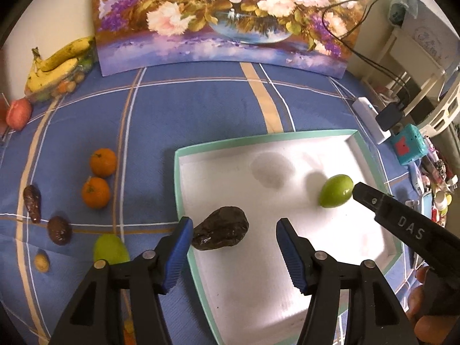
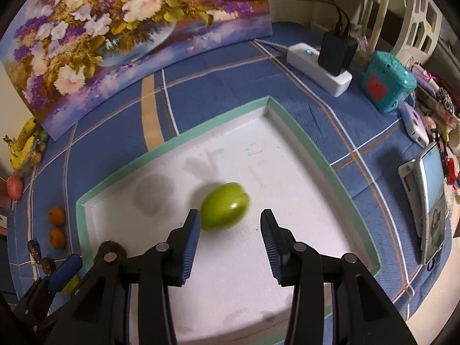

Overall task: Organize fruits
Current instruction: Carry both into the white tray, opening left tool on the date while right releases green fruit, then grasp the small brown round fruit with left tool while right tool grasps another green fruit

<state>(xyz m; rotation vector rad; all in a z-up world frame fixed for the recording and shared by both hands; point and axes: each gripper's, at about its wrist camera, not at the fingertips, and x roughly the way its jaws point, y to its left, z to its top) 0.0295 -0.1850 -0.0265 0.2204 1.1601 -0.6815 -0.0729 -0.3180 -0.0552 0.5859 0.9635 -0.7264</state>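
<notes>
Inside white tray (image 2: pixel 302 149), green fruit (image 2: pixel 224 205) just ahead of right hand-held gripper (image 2: pixel 230 227), jaws apart, gripping nothing

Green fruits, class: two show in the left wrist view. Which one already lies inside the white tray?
The green fruit by the right claw lies in the white tray; the other green fruit rests on the blue cloth.

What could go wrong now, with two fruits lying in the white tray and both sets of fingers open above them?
1. The green fruit looks blurred, so it may be rolling; it could bump the tray wall or slip away from the right gripper.
2. The dark fruit lies close to the tray's left rim, beside the left gripper; a careless move might nudge it.
</notes>
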